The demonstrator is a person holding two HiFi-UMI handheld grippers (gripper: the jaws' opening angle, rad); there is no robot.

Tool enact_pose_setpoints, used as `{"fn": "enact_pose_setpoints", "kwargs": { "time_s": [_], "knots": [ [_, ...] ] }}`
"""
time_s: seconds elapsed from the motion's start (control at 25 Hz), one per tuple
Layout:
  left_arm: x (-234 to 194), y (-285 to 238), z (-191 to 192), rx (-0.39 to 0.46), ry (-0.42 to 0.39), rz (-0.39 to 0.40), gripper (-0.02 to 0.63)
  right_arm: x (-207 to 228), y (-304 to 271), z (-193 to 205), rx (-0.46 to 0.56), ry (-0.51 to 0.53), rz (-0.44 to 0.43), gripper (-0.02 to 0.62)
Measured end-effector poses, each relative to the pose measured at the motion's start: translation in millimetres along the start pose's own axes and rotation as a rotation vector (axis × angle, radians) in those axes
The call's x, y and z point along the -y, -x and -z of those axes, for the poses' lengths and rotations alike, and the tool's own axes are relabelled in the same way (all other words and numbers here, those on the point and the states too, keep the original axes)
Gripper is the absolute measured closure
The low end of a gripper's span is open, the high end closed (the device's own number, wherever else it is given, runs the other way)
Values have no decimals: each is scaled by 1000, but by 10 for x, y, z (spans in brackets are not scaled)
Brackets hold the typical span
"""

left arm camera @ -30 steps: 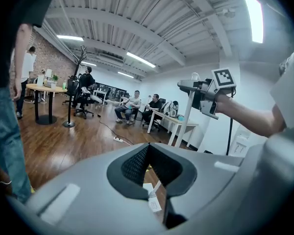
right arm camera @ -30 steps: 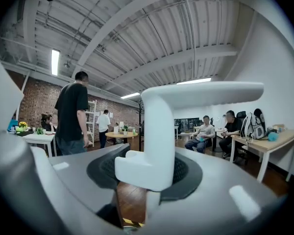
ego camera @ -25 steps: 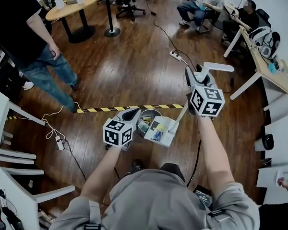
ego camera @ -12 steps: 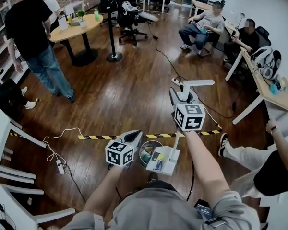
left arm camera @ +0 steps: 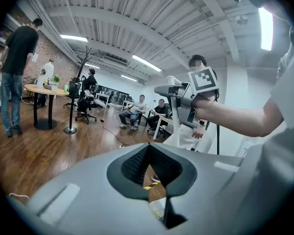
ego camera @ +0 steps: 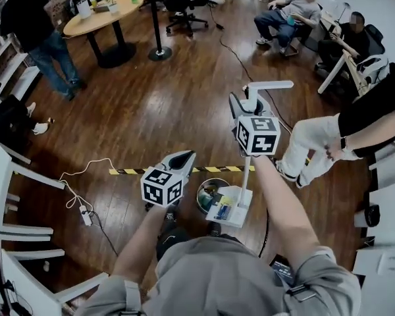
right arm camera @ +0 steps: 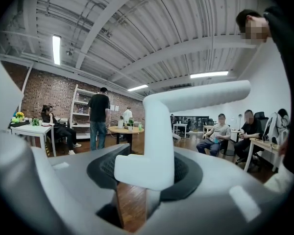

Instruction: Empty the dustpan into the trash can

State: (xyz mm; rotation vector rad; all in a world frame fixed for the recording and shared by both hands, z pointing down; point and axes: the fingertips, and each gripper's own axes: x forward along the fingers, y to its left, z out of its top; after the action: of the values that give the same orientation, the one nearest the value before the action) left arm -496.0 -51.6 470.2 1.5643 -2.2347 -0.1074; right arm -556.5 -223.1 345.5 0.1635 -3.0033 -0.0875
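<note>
The dustpan (ego camera: 229, 207) is clamped by its handle in the right gripper (ego camera: 245, 108); the left gripper (ego camera: 183, 158) is closed, empty, near the can (ego camera: 206, 191).

The floor (ego camera: 184, 97) is dark wooden planking with a glossy finish that mirrors the ceiling lights. The dustpan (ego camera: 242, 209) and its long handle look like smooth, matt white plastic. The trash can (ego camera: 199, 195) has a shiny, metallic-looking rim. The left gripper (left arm camera: 149, 155) and the right gripper (right arm camera: 142, 155) both have smooth, matt grey plastic shells and dark, finely ribbed pads (left arm camera: 132, 165). The round table (ego camera: 99, 20) has a pale wooden top.
</note>
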Motion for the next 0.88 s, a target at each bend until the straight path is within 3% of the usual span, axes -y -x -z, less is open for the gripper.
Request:
{"fn": "enact_pose_setpoints", "kwargs": {
  "time_s": [0.48,0.72,0.88],
  "knots": [
    [-1241,-37,-142,-58,66,116,601,-652,-1578,377,-187,99,38,420],
    [-1493,-92,-227,-84,50,168,601,-676,-1714,389,-202,116,73,420],
    [-1434,-157,-201,-107,34,234,601,-653,-1530,347,-191,101,70,420]
  ]
}}
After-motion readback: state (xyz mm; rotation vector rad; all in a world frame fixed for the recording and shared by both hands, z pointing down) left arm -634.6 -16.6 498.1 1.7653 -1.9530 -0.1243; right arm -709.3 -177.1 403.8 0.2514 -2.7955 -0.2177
